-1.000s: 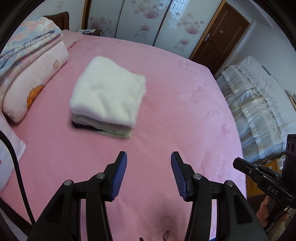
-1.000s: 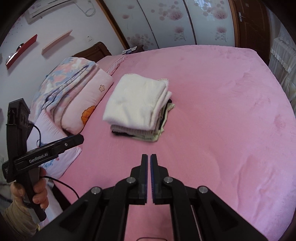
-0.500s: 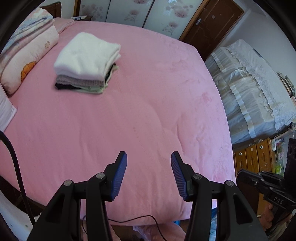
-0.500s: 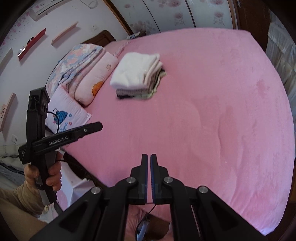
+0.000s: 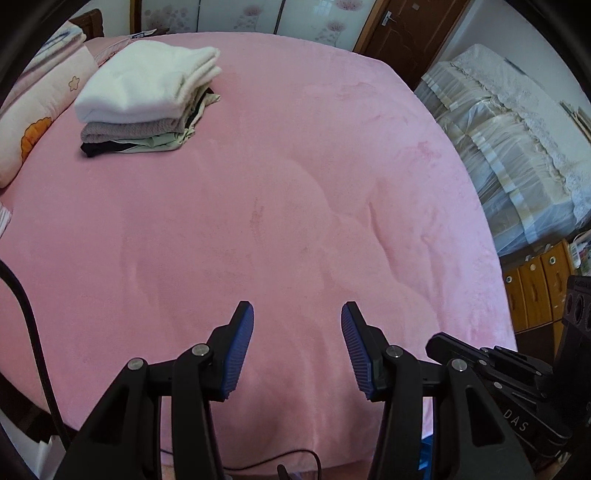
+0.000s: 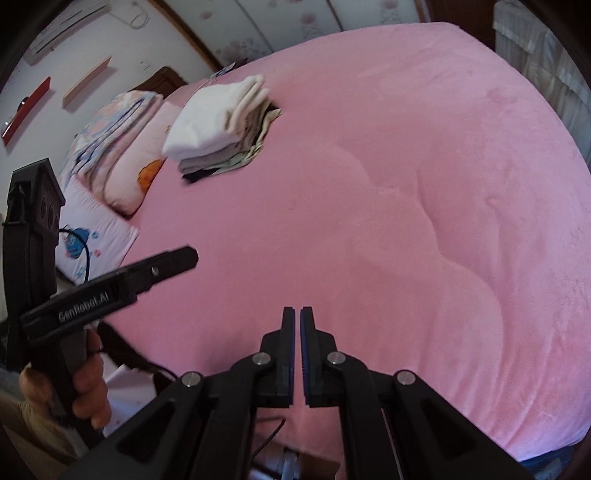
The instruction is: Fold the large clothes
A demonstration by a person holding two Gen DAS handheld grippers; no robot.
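Note:
A stack of folded clothes (image 5: pixel 147 92), white on top with grey, pale green and black layers under it, lies on the far left of the pink bed (image 5: pixel 277 206). The same stack of folded clothes (image 6: pixel 221 125) shows at upper left in the right wrist view. My left gripper (image 5: pixel 297 317) hangs open over the bed's near edge, nothing between its blue pads. My right gripper (image 6: pixel 298 314) is shut and empty, also over the near edge. Both are far from the stack. A hand (image 6: pixel 85 387) holds the left gripper's handle in the right wrist view.
Folded quilts and pillows (image 6: pixel 122 147) line the bed's left side. A second bed with a white lace cover (image 5: pixel 517 147) stands to the right, with a wooden cabinet (image 5: pixel 535 288) below it. Cables (image 5: pixel 29 332) hang off the bed's near edge. A brown door (image 5: pixel 406 26) is behind.
Both grippers have drawn back from the stack toward the bed's near edge and sunk lower. The stack now looks smaller and farther. Neither gripper's jaws have changed.

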